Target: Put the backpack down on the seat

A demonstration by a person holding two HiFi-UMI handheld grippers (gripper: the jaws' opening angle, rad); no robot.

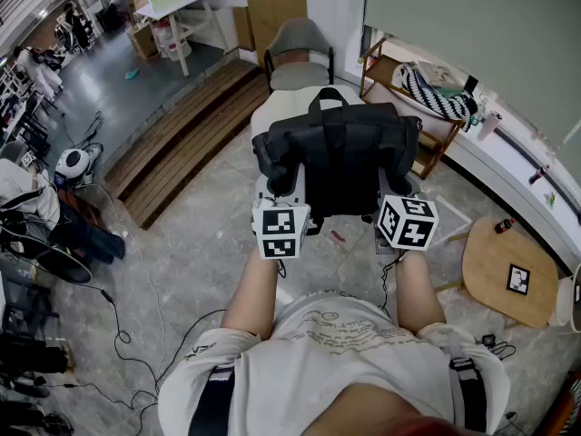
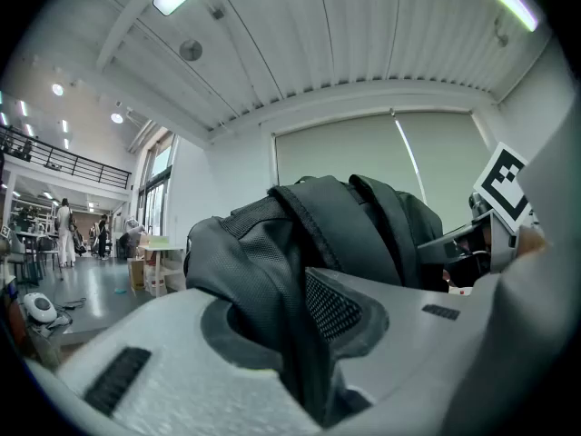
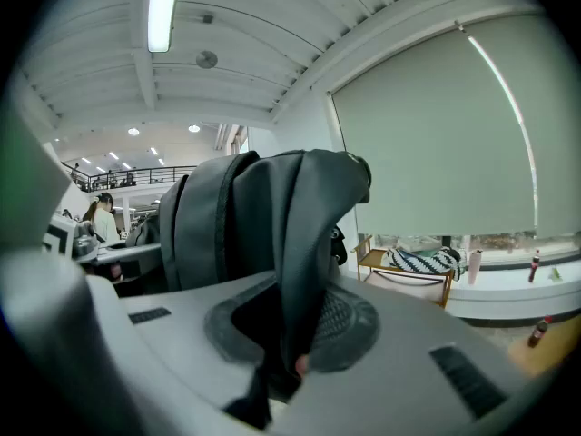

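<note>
A black backpack (image 1: 338, 157) hangs in the air in front of me, held up between both grippers over a pale round seat (image 1: 270, 109). My left gripper (image 1: 283, 209) is shut on the backpack's left side; in the left gripper view dark fabric (image 2: 272, 280) is pinched between the pale jaws. On the bag's other side my right gripper (image 1: 392, 209) is shut on the fabric (image 3: 300, 243), which fills the gap between its jaws. The backpack hides most of the seat below it.
A grey chair (image 1: 298, 54) stands behind the seat. A wooden shelf (image 1: 427, 107) with a striped bag is at the right, and a round wooden stool (image 1: 507, 271) at the near right. Wooden steps (image 1: 182, 134) run along the left, with cables (image 1: 136, 334) on the floor.
</note>
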